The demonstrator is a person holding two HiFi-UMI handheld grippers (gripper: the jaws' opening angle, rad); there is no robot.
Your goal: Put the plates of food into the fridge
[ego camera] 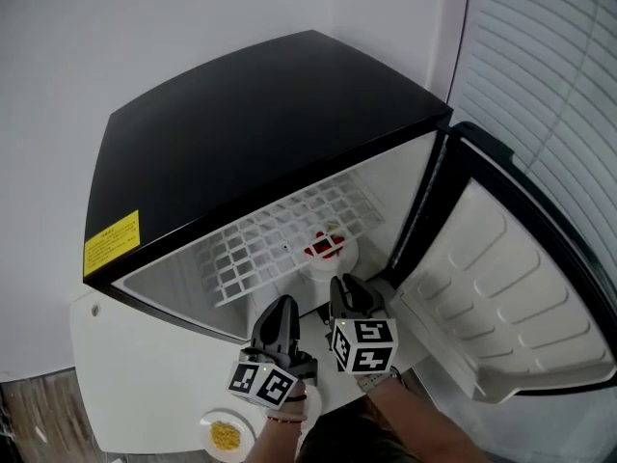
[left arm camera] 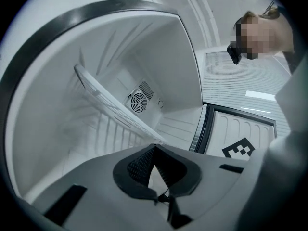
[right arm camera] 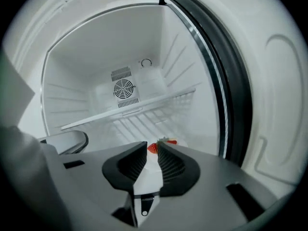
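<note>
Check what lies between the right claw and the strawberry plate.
Nothing: in the right gripper view the strawberry plate sits straight beyond the right claw, stretch bare.

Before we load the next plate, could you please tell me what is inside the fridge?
A white wire shelf, and under it a plate with red food. A fan grille shows at the back. The shelf partly covers whatever else lies below it.

I hold my 2 grippers side by side: left gripper [ego camera: 279,303] jaws meeting at the tips, right gripper [ego camera: 344,283] jaws slightly apart.
</note>
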